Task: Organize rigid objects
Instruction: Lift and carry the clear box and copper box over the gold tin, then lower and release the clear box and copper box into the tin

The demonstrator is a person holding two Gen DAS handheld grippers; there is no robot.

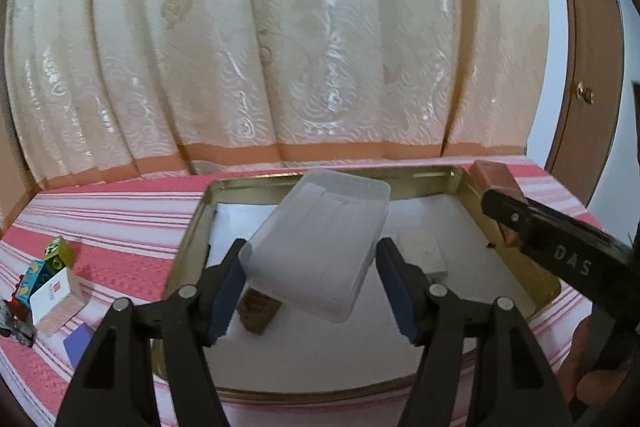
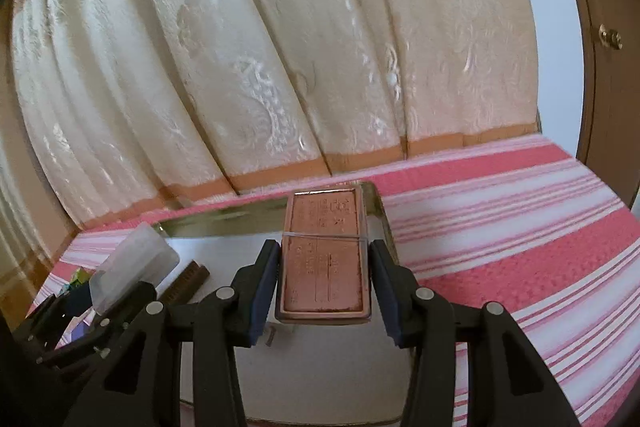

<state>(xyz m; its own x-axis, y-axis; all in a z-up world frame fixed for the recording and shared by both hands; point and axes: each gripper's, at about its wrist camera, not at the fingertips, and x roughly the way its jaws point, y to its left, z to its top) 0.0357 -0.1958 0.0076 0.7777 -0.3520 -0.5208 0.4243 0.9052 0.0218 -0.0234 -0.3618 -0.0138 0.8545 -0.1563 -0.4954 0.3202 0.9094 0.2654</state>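
My left gripper [image 1: 310, 247] is shut on a translucent white plastic box [image 1: 320, 239], held tilted above a gold-rimmed metal tray [image 1: 192, 227] with a white floor. The right wrist view shows my right gripper [image 2: 324, 247] shut on a flat copper-red box [image 2: 324, 267] with a clear band around it, over the tray's far right corner [image 2: 372, 195]. That red box [image 1: 496, 179] and the right gripper [image 1: 498, 213] also show at the tray's right rim in the left wrist view. A brown ridged piece [image 1: 256, 311] lies in the tray under the plastic box.
The tray sits on a pink and white striped cloth [image 2: 500, 227]. Left of it lie coloured toy blocks [image 1: 48, 263], a white card box [image 1: 52, 295] and a blue card [image 1: 78, 343]. A cream curtain [image 1: 280, 47] hangs behind, with a wooden door [image 1: 588, 87] at right.
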